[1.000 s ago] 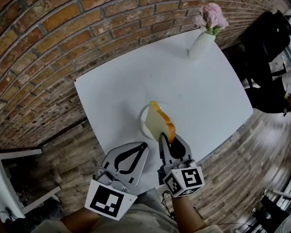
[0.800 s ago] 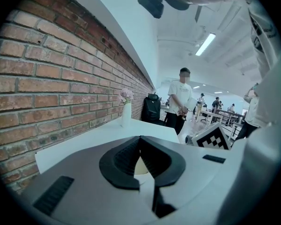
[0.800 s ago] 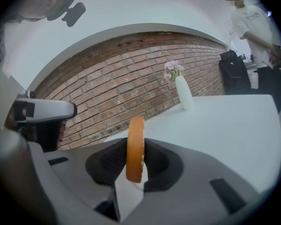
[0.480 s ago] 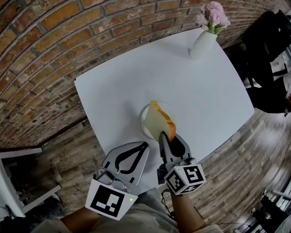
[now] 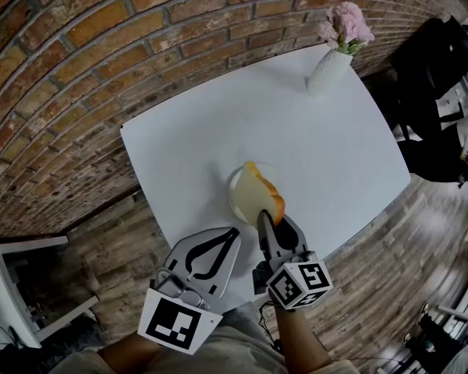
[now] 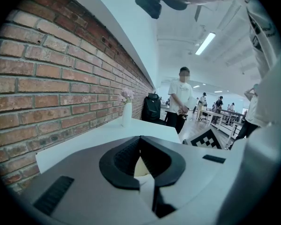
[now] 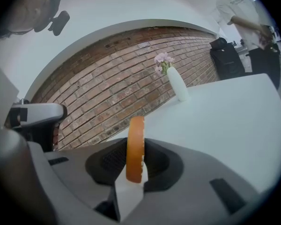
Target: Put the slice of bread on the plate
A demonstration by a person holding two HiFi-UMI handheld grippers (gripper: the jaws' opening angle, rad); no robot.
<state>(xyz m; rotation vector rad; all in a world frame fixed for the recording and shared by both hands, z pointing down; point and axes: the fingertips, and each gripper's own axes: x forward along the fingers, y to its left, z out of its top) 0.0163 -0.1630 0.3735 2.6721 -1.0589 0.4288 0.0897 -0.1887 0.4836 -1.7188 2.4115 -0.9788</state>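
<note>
No letters, numbers or brand names are showing legibly anywhere in these views. The only printed marks are black-and-white square patterns. One is facing up on the cube (image 5: 171, 323) of the left gripper (image 5: 232, 234), below and to the left of the plate (image 5: 231, 187) in the head view. Others are showing on the cube (image 5: 300, 284) of the right gripper (image 5: 264, 218), directly below the plate. None of these patterns is spelling out anything readable.
</note>
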